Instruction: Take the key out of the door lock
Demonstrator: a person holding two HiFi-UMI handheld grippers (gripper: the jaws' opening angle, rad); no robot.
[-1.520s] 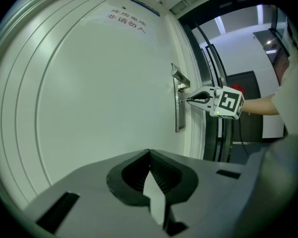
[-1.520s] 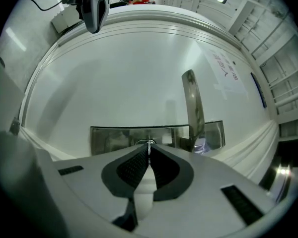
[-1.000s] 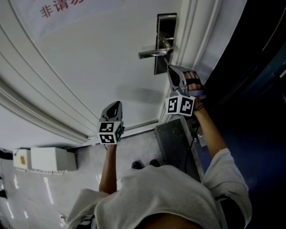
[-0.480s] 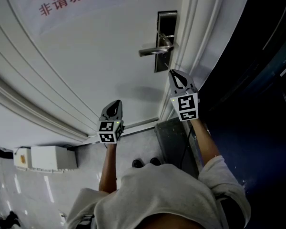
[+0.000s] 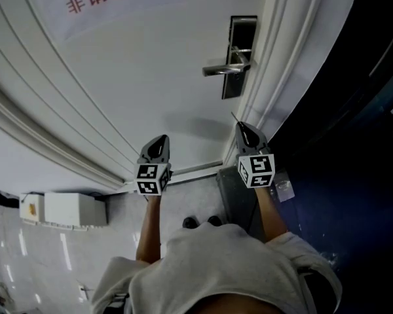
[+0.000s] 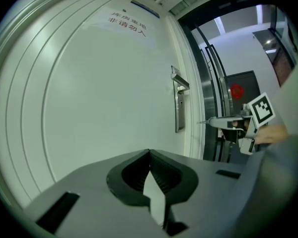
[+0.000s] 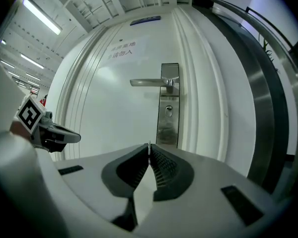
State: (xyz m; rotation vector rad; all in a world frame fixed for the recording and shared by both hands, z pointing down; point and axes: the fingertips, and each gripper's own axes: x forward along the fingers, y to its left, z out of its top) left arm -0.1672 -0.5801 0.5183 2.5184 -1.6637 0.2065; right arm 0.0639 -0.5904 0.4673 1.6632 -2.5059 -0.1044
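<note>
The grey right gripper (image 7: pixel 149 148) is clamped on the thin metal key (image 6: pixel 202 122), well clear of the brushed-steel lock plate (image 7: pixel 168 125) ahead. Its keyhole (image 7: pixel 169 112) looks empty, so extraction seems done. The grey left gripper (image 6: pixel 149 155) is closed and empty.

Left gripper (image 6: pixel 149 151) fingers closed, empty; right gripper (image 7: pixel 149 146) fingers clamp key (image 6: pixel 202 122).

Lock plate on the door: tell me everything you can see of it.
The lock plate is a tall, narrow rectangle of what looks like brushed silver metal. It is mounted upright near the right edge of the white door. A lever handle juts left from its upper part and sits level. Below it is a keyhole that looks empty. Nothing touches the plate.
</note>
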